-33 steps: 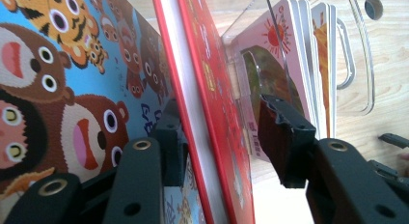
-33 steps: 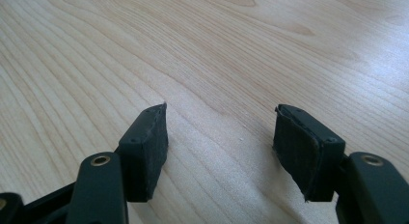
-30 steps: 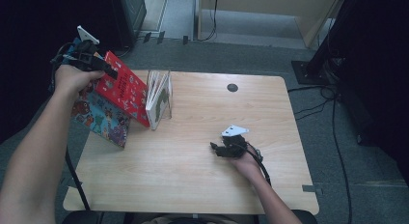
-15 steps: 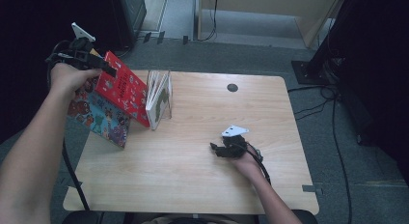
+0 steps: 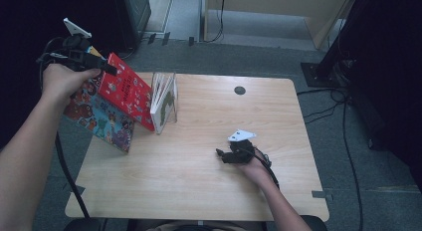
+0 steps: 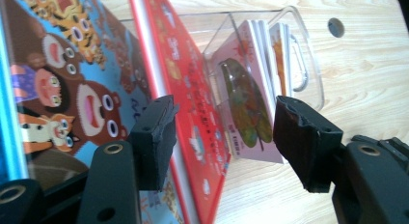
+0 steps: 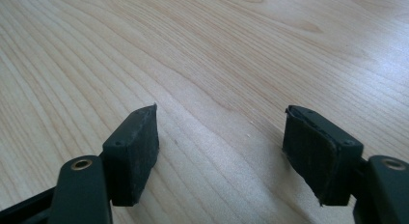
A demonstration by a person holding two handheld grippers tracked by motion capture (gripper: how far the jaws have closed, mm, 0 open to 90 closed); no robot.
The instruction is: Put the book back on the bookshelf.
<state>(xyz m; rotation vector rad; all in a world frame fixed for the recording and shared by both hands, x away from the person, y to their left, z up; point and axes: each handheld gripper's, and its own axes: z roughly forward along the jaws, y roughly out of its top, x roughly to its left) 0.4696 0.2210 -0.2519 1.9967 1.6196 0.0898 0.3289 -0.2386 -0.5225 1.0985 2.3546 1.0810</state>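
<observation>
- Books of thin hard cover form the work: a red picture book (image 5: 124, 94) with white print leans against a clear acrylic book stand (image 5: 174, 99) on the left part of the light wooden table (image 5: 199, 181), and a blue picture book (image 5: 99, 121) with cartoon bears leans behind it, at the table's left edge.
- Handling, as a judgement: the red picture book is light, flat and stiff; its glossy cover is likely slippery, and a leaning book can slide or topple if pushed at the top.
- Grip point: take the upper edge near the spine, with one pad on each cover face, and lift along the lean.
- Left gripper (image 6: 219, 137): its jaws stand apart, straddling the top edge of the red picture book; the pads do not press on it. The jaws have just been opening.
- Right gripper (image 7: 219, 151): its jaws stand apart over bare table, nothing between them, well apart from the books. They too have just been opening.
- Change from one second earlier: in the high view the left gripper (image 5: 79, 59) sits slightly higher and farther from the red cover, while the books keep the same lean.
- The right gripper (image 5: 234, 154) keeps its place.
</observation>
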